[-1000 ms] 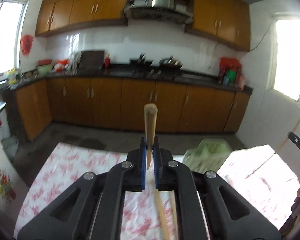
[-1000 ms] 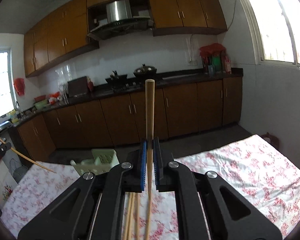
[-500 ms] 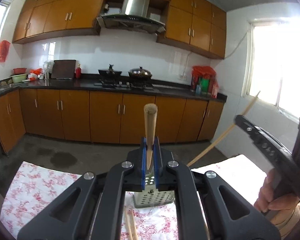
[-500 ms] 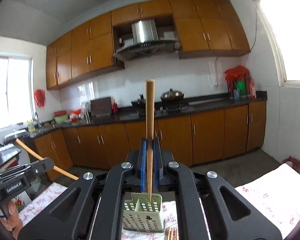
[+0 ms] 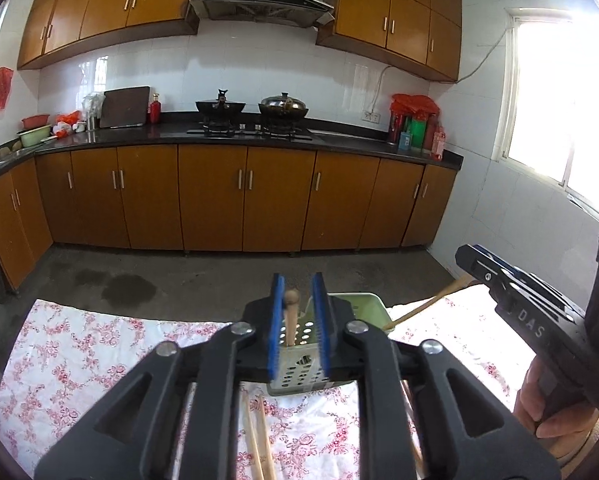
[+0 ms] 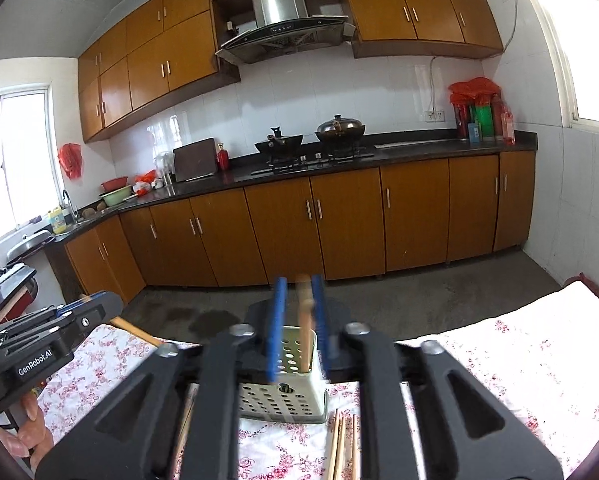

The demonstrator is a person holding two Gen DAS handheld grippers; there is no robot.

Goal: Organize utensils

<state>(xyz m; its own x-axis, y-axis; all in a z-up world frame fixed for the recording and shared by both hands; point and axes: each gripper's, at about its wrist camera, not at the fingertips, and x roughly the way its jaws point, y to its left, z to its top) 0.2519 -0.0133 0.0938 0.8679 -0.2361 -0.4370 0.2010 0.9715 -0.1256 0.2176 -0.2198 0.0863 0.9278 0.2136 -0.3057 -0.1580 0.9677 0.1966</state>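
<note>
A pale green perforated utensil holder (image 5: 299, 364) stands on the flowered tablecloth; it also shows in the right wrist view (image 6: 283, 392). My left gripper (image 5: 298, 328) is open, its jaws apart on either side of a wooden chopstick (image 5: 290, 316) that stands in the holder. My right gripper (image 6: 297, 328) is open too, with another chopstick (image 6: 306, 328) standing in the holder between its blue pads. The right gripper appears at the right of the left wrist view (image 5: 531, 312), the left gripper at the left of the right wrist view (image 6: 47, 340).
Loose chopsticks lie on the tablecloth (image 5: 79, 360) in front of the holder (image 5: 259, 436) (image 6: 343, 440). One more chopstick (image 5: 427, 304) slants from the holder's right rim. Beyond the table are a concrete floor, brown kitchen cabinets (image 5: 243, 196) and a stove with pots.
Both grippers were shut on upright chopsticks. They moved over the holder, opened, and the chopsticks now stand lower inside it.
</note>
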